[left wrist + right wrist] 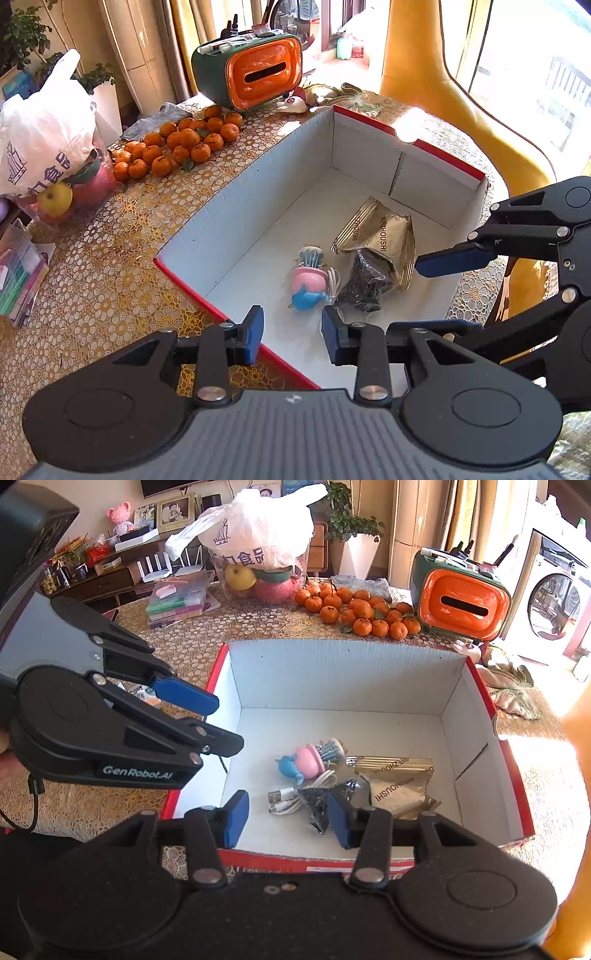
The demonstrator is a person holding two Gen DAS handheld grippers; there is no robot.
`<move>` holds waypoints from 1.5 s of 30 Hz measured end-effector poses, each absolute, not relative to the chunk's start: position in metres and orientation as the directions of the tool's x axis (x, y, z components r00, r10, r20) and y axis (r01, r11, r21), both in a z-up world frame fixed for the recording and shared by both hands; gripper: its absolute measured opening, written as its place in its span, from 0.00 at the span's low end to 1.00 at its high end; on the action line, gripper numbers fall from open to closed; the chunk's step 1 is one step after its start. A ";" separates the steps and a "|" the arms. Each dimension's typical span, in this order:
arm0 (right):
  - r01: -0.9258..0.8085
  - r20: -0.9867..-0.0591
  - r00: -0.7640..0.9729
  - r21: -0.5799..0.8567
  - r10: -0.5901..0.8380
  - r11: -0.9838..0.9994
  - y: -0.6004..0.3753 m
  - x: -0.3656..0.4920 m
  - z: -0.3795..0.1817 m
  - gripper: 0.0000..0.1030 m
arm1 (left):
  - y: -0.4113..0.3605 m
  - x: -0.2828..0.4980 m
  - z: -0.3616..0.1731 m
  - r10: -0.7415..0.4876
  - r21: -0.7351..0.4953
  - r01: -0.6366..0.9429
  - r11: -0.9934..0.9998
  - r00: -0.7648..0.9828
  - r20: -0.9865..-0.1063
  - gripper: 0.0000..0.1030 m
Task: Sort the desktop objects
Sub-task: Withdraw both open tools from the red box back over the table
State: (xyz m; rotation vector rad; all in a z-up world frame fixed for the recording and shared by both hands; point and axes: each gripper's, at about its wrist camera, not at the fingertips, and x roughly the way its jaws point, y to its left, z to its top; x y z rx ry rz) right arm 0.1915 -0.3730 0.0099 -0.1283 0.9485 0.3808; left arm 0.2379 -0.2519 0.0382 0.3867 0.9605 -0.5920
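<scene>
We see, left to right in the right wrist view: left gripper (218,723) over the box's left wall, jaws part open, nothing between them; a packet (142,696) lies on the table outside the box (332,672), just behind that gripper, so left is the nearer hand, we judge; long axis unclear, mostly hidden; in the box, whale toy (299,764), cable (291,797), dark bag (317,805), gold pouch (399,786), bunched toward the near wall; right gripper (288,819) above the near rim, part open, empty, pointing down at the cable.

Empty left gripper (291,334) above box (236,206)
</scene>
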 end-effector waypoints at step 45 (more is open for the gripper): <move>-0.477 -0.738 0.541 0.126 0.403 0.870 -0.254 0.138 0.027 0.68 | -0.059 0.134 0.053 -0.259 0.014 0.420 0.907 0.585 -0.769 0.73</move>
